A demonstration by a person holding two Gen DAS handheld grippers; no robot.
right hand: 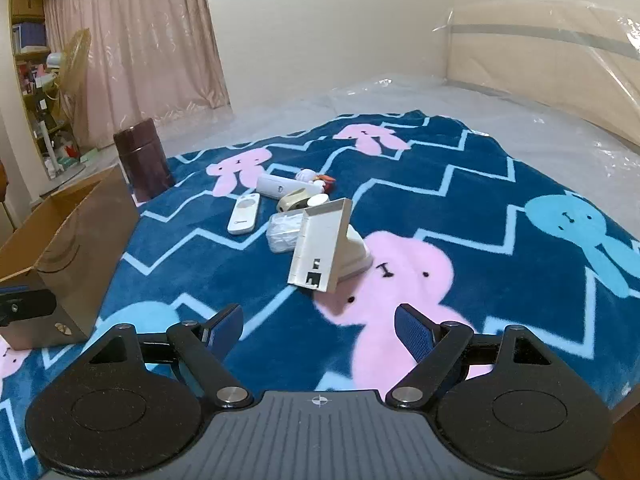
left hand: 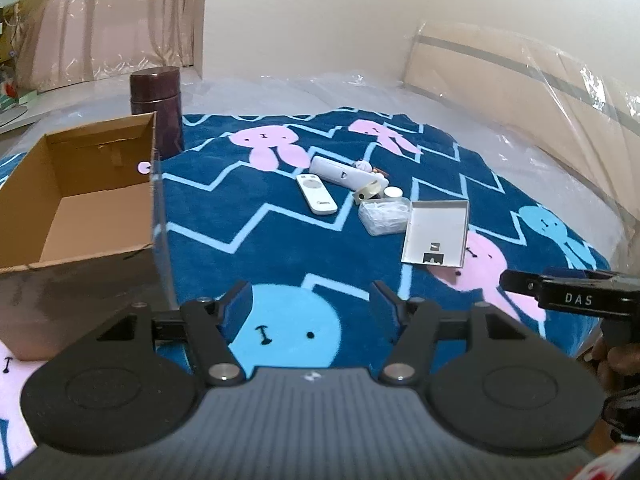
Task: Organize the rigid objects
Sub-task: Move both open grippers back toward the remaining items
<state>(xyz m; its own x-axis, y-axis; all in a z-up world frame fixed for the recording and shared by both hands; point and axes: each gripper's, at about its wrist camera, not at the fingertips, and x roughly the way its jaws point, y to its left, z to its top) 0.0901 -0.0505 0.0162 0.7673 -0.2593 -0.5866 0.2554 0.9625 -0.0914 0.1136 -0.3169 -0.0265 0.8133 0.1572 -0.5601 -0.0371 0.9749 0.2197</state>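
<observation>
My left gripper (left hand: 310,304) spread, empty; my right gripper (right hand: 319,326) spread, empty. Cardboard box (left hand: 80,184) near left. White remote (left hand: 316,194), grey tray (left hand: 436,236) farther, on blanket (left hand: 224,216).

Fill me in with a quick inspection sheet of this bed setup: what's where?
Surface: rabbit-print blanket over plastic-wrapped mattress.
Job's things: cardboard box, open, nothing seen inside; white remote, grey lid, clear packet, small items clustered mid-blanket.
Clutter: dark canister behind box.
Grippers: left tool and right tool both open, holding nothing.
Cables: nothing seen.
Surroundings: pink curtain, shelves, bare wall.
</observation>
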